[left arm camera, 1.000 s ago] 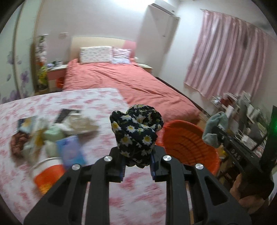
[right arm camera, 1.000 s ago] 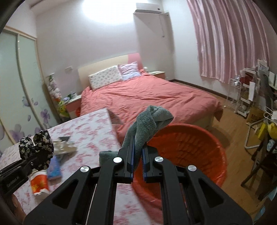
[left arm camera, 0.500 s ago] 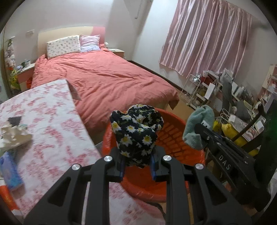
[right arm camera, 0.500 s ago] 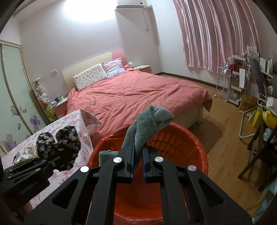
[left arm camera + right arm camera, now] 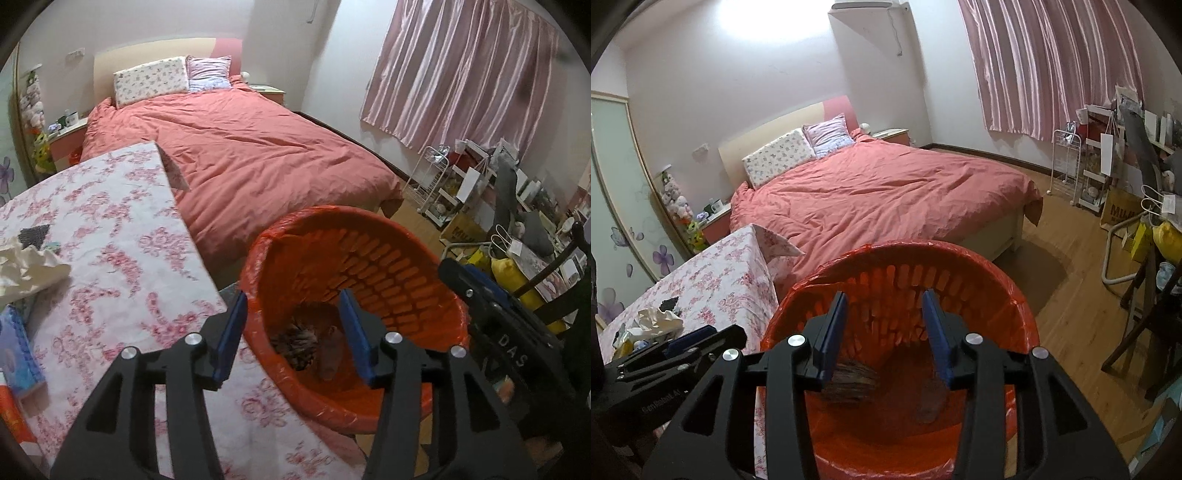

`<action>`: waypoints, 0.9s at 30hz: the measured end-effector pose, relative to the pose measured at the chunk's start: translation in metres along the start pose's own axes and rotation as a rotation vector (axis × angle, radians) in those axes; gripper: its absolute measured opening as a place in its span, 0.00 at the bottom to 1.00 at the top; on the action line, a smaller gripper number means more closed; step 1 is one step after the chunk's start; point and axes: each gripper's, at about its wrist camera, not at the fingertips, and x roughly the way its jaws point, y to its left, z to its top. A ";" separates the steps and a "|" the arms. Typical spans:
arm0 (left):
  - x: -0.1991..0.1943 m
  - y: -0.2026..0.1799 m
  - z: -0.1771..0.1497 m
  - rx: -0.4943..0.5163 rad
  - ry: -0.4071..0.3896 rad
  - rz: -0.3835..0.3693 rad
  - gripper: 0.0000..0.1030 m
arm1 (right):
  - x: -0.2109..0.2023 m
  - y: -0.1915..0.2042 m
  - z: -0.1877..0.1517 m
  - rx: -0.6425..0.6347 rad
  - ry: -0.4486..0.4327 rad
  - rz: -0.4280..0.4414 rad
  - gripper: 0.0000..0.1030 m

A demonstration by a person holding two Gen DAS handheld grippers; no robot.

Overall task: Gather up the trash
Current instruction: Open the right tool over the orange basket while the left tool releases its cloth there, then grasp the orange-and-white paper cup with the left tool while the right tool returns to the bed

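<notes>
A red bed fills the room behind a floral tabletop, and an orange bin stands at the tabletop's edge. Both the left hand-held gripper and the right hand-held gripper hang over the bin, jaws opening with nothing between them. Two blurred cloth bundles lie down in the bin.

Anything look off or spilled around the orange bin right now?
Nothing spilled. The orange bin stands upright beside the table, its liner intact, with two blurred items inside. Crumpled tissue lies on the table.
</notes>
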 end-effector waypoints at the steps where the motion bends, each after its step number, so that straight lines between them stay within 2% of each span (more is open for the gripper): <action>1: -0.003 0.001 -0.001 0.000 -0.004 0.006 0.53 | -0.003 0.002 0.001 -0.002 -0.002 0.000 0.42; 3: -0.011 0.006 -0.003 0.003 -0.015 0.029 0.56 | -0.005 0.003 0.003 -0.004 -0.004 0.000 0.47; 7: -0.033 0.018 -0.013 0.000 -0.029 0.084 0.60 | -0.011 0.013 0.003 -0.008 -0.004 0.010 0.47; 11: -0.059 0.038 -0.029 -0.020 -0.041 0.137 0.63 | -0.016 0.031 -0.001 -0.037 0.007 0.031 0.48; 16: -0.094 0.074 -0.049 -0.071 -0.065 0.213 0.69 | -0.026 0.058 -0.010 -0.079 0.015 0.071 0.56; 18: -0.111 0.093 -0.060 -0.106 -0.081 0.254 0.72 | -0.030 0.074 -0.017 -0.105 0.022 0.090 0.59; 23: -0.149 0.137 -0.090 -0.186 -0.118 0.390 0.86 | -0.032 0.107 -0.035 -0.166 0.056 0.144 0.61; 27: -0.167 0.172 -0.113 -0.262 -0.114 0.494 0.91 | -0.030 0.129 -0.051 -0.197 0.096 0.182 0.62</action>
